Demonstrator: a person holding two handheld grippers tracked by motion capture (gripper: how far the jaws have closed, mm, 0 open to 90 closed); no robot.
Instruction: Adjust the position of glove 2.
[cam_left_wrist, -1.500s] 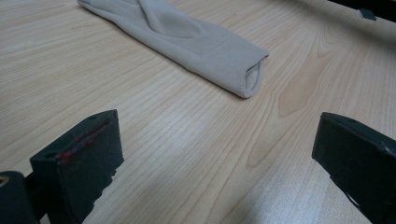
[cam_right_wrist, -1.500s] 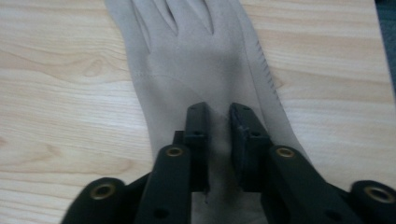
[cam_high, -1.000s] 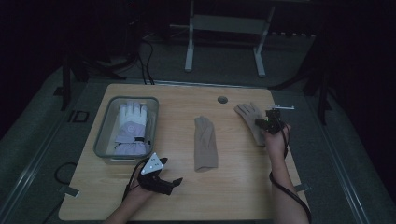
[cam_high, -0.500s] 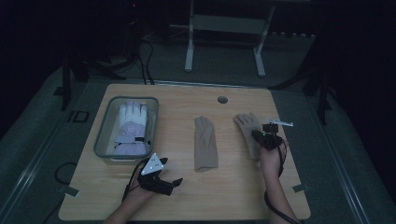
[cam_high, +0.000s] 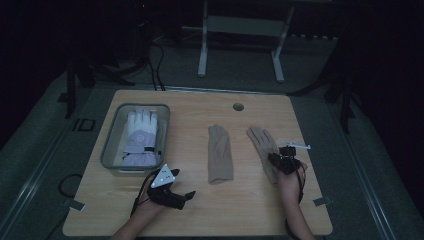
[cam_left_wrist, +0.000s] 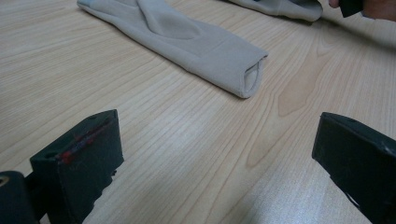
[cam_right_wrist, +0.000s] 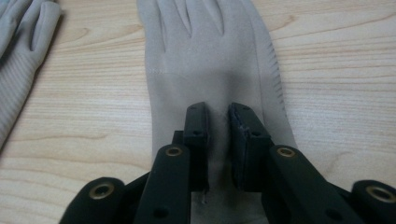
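Two beige gloves lie flat on the wooden table (cam_high: 250, 210). The right glove (cam_high: 261, 142) (cam_right_wrist: 210, 60) has its fingers pointing away from me, and my right gripper (cam_high: 276, 160) (cam_right_wrist: 218, 112) is shut on a fold of fabric near its cuff. The middle glove (cam_high: 220, 152) (cam_left_wrist: 187, 39) lies beside it, cuff toward me. My left gripper (cam_high: 189, 195) (cam_left_wrist: 215, 149) rests open on the table near the front left, its jaws wide apart with bare wood between them and aimed at the middle glove's cuff.
A clear tray (cam_high: 107, 150) at the left holds a white and lavender glove (cam_high: 140, 135). A round cable hole (cam_high: 238, 107) sits near the table's far edge. A metal stand (cam_high: 240, 25) rises behind the table.
My right gripper has pulled back toward the table's front edge, dragging the right beige glove with it. The left gripper has stayed in place.
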